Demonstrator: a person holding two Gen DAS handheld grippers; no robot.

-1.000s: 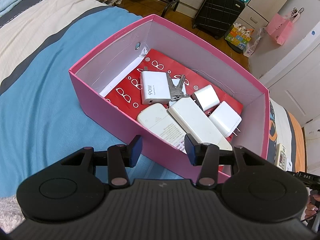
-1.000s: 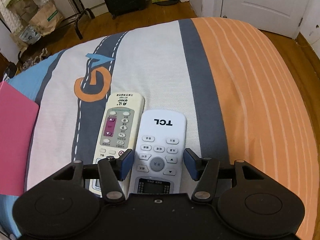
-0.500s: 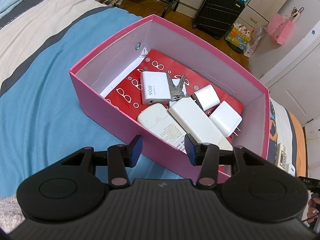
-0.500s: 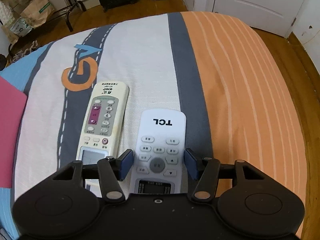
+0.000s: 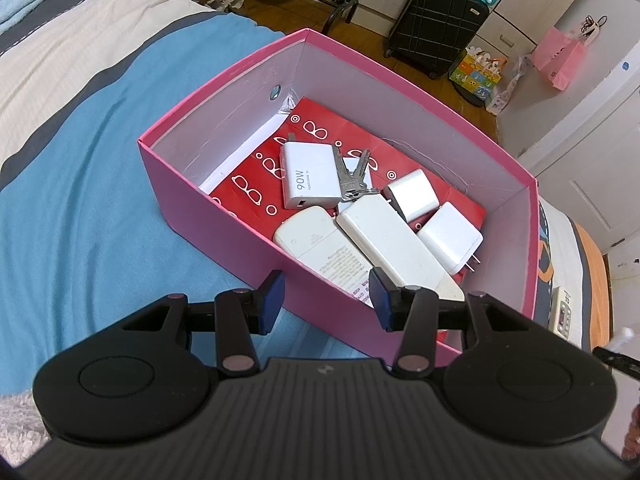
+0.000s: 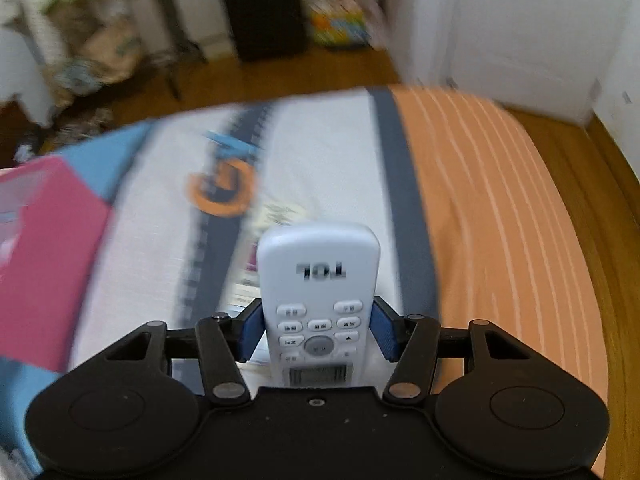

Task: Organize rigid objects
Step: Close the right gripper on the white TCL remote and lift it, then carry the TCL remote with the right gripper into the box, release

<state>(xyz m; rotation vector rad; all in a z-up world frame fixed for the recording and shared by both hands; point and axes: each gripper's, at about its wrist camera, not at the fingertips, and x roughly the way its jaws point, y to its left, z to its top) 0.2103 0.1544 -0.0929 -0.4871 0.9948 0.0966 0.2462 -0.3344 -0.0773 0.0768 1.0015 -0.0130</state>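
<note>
My right gripper (image 6: 318, 328) is shut on the white TCL remote (image 6: 318, 264), its blue pads pressing both sides, and holds it above the bedspread. Part of a cream remote (image 6: 248, 280) shows blurred behind it on the bed, also seen as the cream remote (image 5: 564, 312) beyond the box. The pink box (image 5: 224, 216) holds a 90W charger (image 5: 308, 176), keys (image 5: 352, 180), two long white devices (image 5: 388, 240) and two small chargers (image 5: 414, 196). My left gripper (image 5: 326, 298) hangs open over the box's near wall, gripping nothing. The pink box (image 6: 44, 260) lies left of my right gripper.
The box rests on a striped bedspread (image 6: 500, 220) whose edge drops to a wooden floor (image 6: 608, 184) at right. A black suitcase (image 5: 436, 24), a pink bag (image 5: 560, 58) and a white door (image 6: 520, 40) stand beyond the bed.
My right gripper has closed on the TCL remote and lifted it off the bed, away from the cream remote; that view is now blurred. The left gripper and box have not moved.
</note>
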